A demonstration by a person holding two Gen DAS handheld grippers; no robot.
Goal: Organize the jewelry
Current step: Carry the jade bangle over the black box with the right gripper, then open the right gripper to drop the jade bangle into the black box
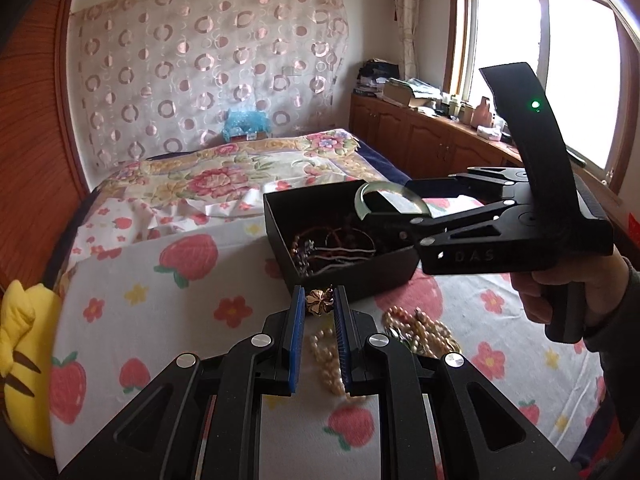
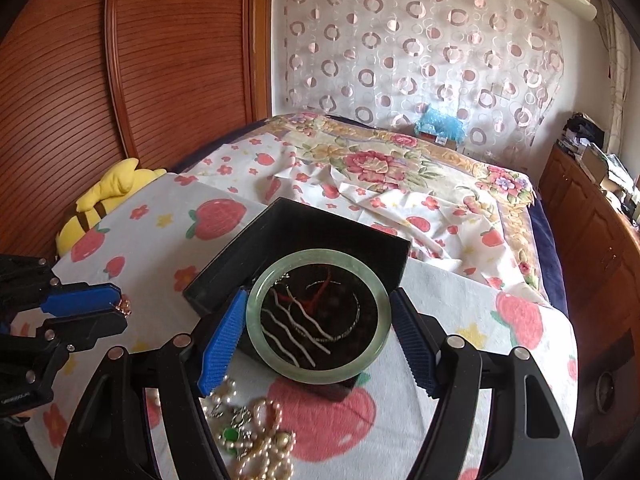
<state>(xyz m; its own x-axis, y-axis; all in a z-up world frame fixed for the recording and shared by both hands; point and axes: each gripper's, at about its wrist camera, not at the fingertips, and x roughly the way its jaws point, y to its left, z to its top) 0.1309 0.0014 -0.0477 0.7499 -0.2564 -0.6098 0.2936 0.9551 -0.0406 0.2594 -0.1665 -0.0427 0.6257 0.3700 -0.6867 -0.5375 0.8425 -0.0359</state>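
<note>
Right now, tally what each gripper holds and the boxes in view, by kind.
Jade bangle, in the right gripper: 1
Gold flower brooch, in the left gripper: 1
Black box: 1
Total: 3

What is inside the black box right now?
The black box holds a tangle of jewelry: beaded bracelets and pale wavy strands. The green bangle in the right gripper hangs above it; the box corners stay hidden.

Glossy, smooth jade bangle (image 2: 318, 316); matt black box (image 2: 296, 224); lustrous pearl necklaces (image 2: 260, 436); shiny gold flower brooch (image 1: 319, 300); soft printed cotton sheet (image 1: 160, 312)
</note>
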